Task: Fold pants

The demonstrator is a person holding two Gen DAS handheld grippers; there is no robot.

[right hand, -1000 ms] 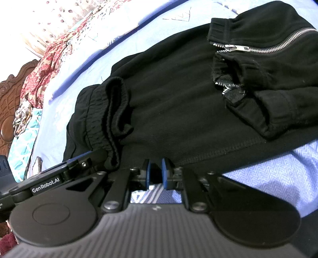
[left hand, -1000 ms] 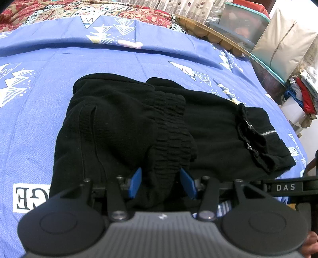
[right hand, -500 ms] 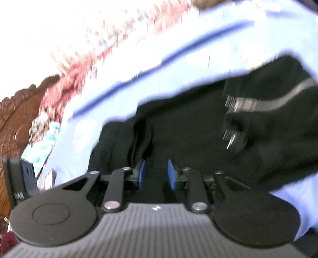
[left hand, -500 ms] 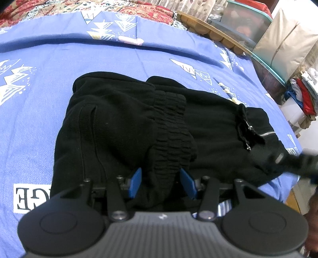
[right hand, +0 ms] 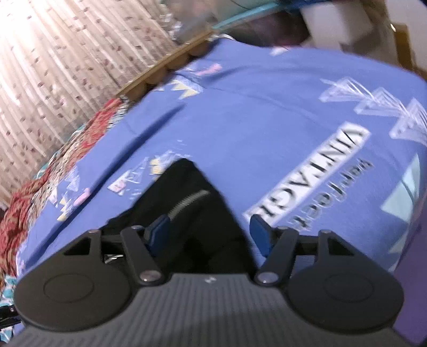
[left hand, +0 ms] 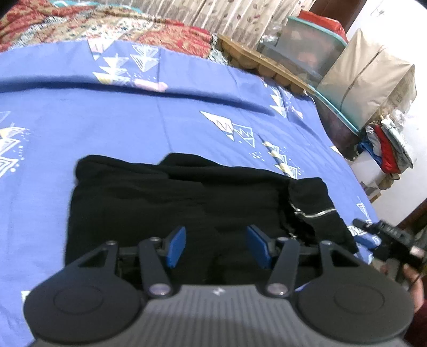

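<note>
The black pants (left hand: 165, 202) lie folded in a compact stack on the blue bedsheet (left hand: 133, 128), with a silver zipper (left hand: 317, 214) at their right end. My left gripper (left hand: 217, 247) is open and empty, raised over the near edge of the pants. My right gripper (right hand: 209, 236) is open and empty over the zipper corner of the pants (right hand: 192, 192); its body also shows at the right edge of the left wrist view (left hand: 387, 237). Both views are motion-blurred.
The sheet carries triangle prints and a "VINTAGE" print (right hand: 309, 184). A red patterned quilt (left hand: 80, 24) lies at the far side. A wooden bed frame (left hand: 267, 66), storage boxes (left hand: 315, 45) and a pile of clothes (left hand: 387, 144) stand to the right.
Both grippers have lifted back from the pants. The left opened wider and let go of the waistband. The right went from shut to open and swung right, toward the zipper corner.
</note>
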